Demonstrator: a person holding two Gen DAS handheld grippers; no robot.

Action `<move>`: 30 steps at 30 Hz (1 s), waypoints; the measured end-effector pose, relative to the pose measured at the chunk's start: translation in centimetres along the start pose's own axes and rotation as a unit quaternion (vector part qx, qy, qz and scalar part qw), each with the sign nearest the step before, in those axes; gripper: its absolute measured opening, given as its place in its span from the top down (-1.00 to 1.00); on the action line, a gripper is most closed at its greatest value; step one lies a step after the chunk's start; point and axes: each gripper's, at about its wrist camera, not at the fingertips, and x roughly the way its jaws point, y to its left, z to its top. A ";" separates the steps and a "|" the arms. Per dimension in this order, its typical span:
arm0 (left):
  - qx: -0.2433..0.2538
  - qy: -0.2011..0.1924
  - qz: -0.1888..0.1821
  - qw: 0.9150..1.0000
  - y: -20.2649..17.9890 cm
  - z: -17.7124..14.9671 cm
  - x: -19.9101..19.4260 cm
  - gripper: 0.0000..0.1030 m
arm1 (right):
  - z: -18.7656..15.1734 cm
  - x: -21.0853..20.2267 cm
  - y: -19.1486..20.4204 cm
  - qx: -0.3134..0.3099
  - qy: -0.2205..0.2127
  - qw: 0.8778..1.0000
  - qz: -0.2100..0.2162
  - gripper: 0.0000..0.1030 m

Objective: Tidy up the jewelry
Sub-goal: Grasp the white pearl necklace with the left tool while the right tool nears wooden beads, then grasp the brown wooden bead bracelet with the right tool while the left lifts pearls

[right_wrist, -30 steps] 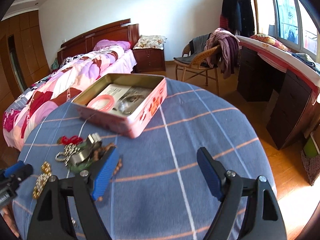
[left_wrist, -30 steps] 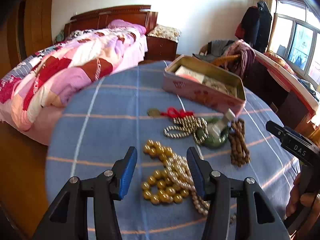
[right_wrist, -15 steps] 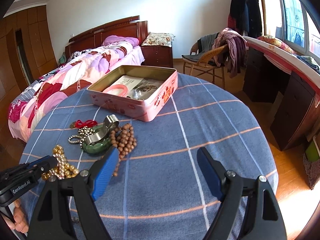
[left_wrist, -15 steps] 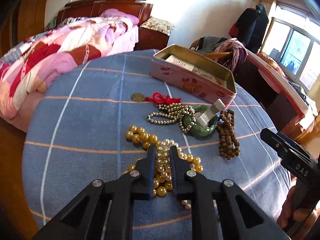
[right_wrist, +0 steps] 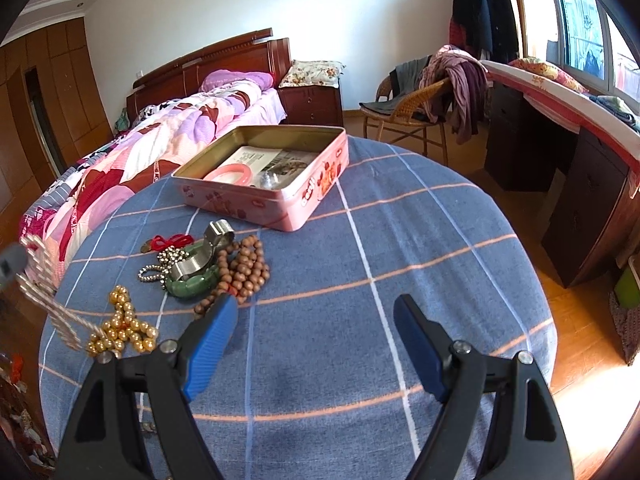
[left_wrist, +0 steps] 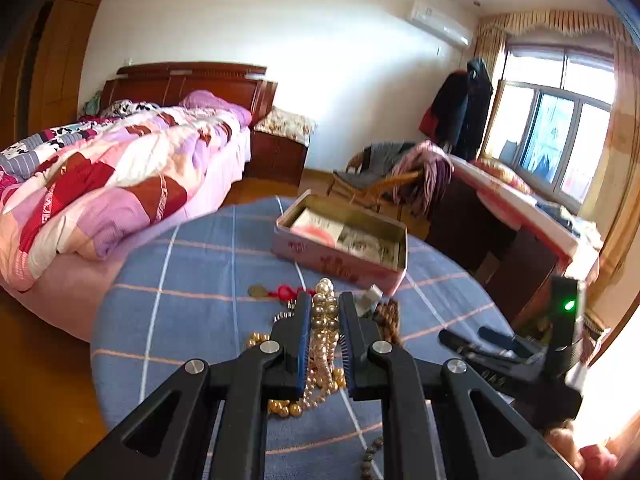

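A: What is the left gripper doing?

B: Its jaws have just been closing, and now they are clamping on the pearl strand. The strand is hanging off the blue cloth, its tail trailing down to the gold beads.

A: And the right gripper?

B: Its jaws are standing wide apart over bare cloth, gripping nothing.

A: The rest of the jewelry?

B: The green bangle and brown beads are lying near the open pink tin.
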 end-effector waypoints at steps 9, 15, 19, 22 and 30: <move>0.006 -0.009 0.015 1.000 0.0 0.4 -0.4 0.76 | 1.4 3.7 3.3 -0.019 0.046 0.998 0.033 -0.61; 0.003 -0.009 0.027 1.000 0.7 0.3 -0.7 0.76 | 1.2 6.4 5.1 -0.039 0.098 0.994 0.027 -0.31; 0.001 -0.005 0.028 1.000 0.9 0.2 -0.6 0.76 | 1.0 6.5 5.3 -0.066 0.104 0.992 0.012 0.29; 0.000 -0.004 0.025 1.000 0.7 0.0 -0.6 0.76 | 1.0 6.3 4.2 -0.060 0.107 0.992 0.020 0.48; -0.004 0.003 0.024 1.000 0.7 -0.1 -0.1 0.76 | 1.1 3.5 1.1 -0.002 0.082 0.996 0.042 0.51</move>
